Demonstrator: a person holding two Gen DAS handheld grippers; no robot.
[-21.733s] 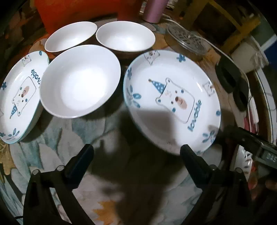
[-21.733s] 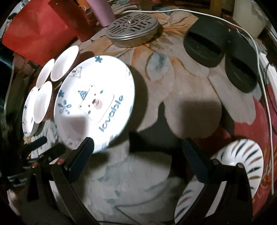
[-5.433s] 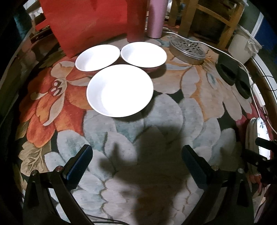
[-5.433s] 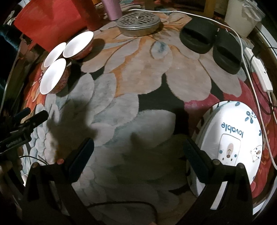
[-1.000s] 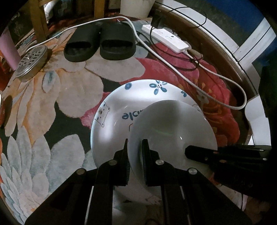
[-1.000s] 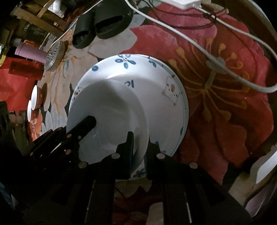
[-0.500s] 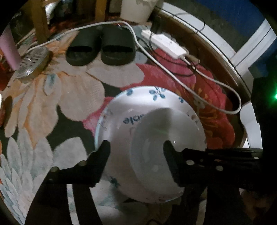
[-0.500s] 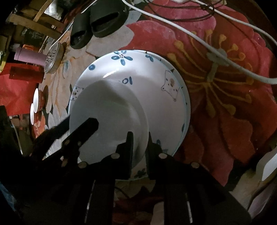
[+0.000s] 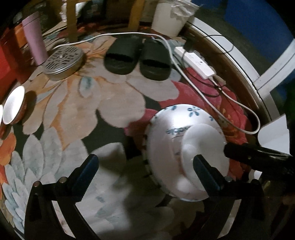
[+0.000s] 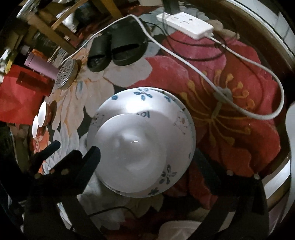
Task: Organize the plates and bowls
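Note:
A plain white bowl (image 10: 132, 153) rests inside the top blue-and-white bear plate (image 10: 145, 99) of a stack on the flowered rug. My right gripper (image 10: 147, 162) hovers over it, its jaws opening wide to either side of the bowl without touching it. My left gripper (image 9: 145, 166) stands left of the stack over bare rug, jaws also opening, and its right finger overlaps the bowl (image 9: 202, 144) and plate (image 9: 166, 144). Two small white bowls (image 9: 13, 105) with red-brown outsides sit far left; the right wrist view shows these small bowls (image 10: 41, 112) too.
Black slippers (image 9: 136, 57), a white power strip (image 9: 195, 62) with trailing cable (image 9: 239, 109) and a round perforated metal tin (image 9: 63, 61) lie beyond the stack. A pink tumbler (image 9: 35, 40), red boxes and a white bucket (image 9: 171, 16) stand at the back. The rug's curved edge runs right.
Both grippers were shut on the white bowl's rim a second ago and have let go and opened wide. The left gripper has drawn off to the left. The bowl stays on the plates.

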